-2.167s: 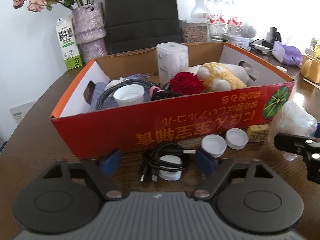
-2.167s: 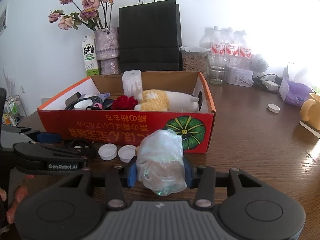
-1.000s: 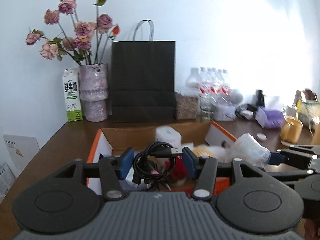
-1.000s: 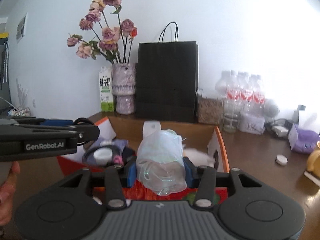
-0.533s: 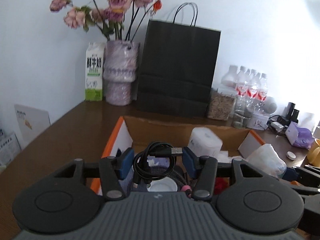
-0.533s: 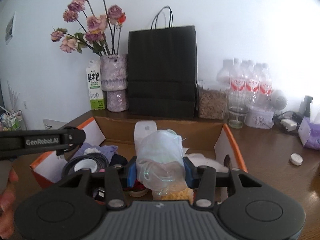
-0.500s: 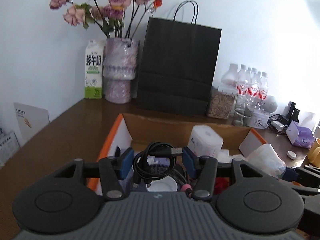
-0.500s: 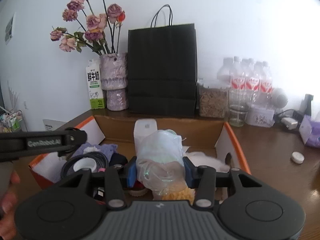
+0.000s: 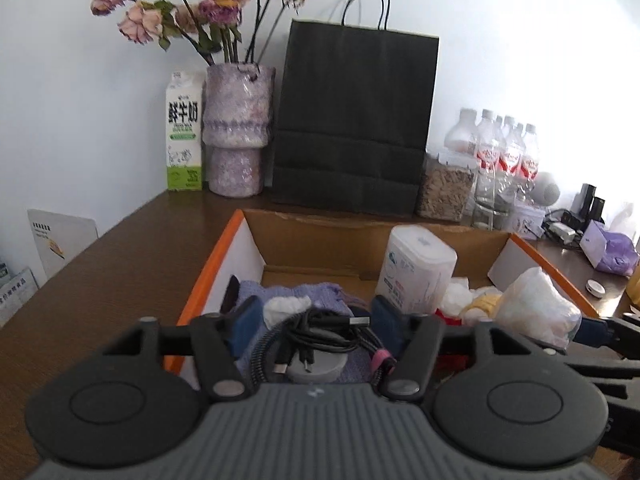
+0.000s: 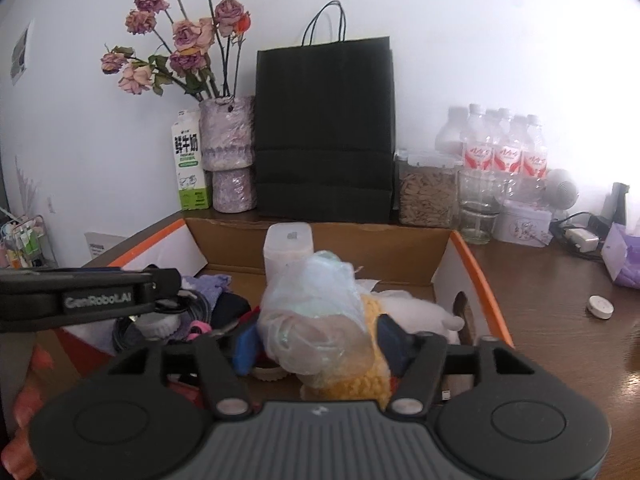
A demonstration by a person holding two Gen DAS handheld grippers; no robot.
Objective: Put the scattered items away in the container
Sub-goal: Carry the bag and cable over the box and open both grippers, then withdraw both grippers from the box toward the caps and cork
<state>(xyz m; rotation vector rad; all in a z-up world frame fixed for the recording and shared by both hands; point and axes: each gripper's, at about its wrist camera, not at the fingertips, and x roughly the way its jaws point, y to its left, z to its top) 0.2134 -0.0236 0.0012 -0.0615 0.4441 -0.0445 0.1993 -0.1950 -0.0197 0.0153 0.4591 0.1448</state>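
My left gripper (image 9: 317, 325) hangs over the left half of the orange cardboard box (image 9: 208, 276). Its jaws are opening. The coiled black cable (image 9: 324, 334) lies between the blue pads (image 9: 248, 324) with a gap on its left side, over a purple cloth and a white cap. My right gripper (image 10: 318, 345) is over the box's right half (image 10: 480, 280), and its jaws are opening too. The crumpled clear plastic bag (image 10: 316, 320) sits between its pads (image 10: 390, 344), loose, on a yellow and white plush toy (image 10: 404, 312). A white canister (image 9: 416, 268) stands in the box.
Behind the box stand a black paper bag (image 9: 352, 120), a vase of dried roses (image 9: 236, 132), a milk carton (image 9: 184, 136), a grain jar and water bottles (image 10: 500, 152). A white cap (image 10: 600, 306) and a purple tissue pack lie on the table to the right. A person's fingers (image 10: 24, 412) show at lower left.
Both grippers carried their loads from the table up and over the box, then sank a little. In the last half second both pairs of pads spread away from the cable and the bag.
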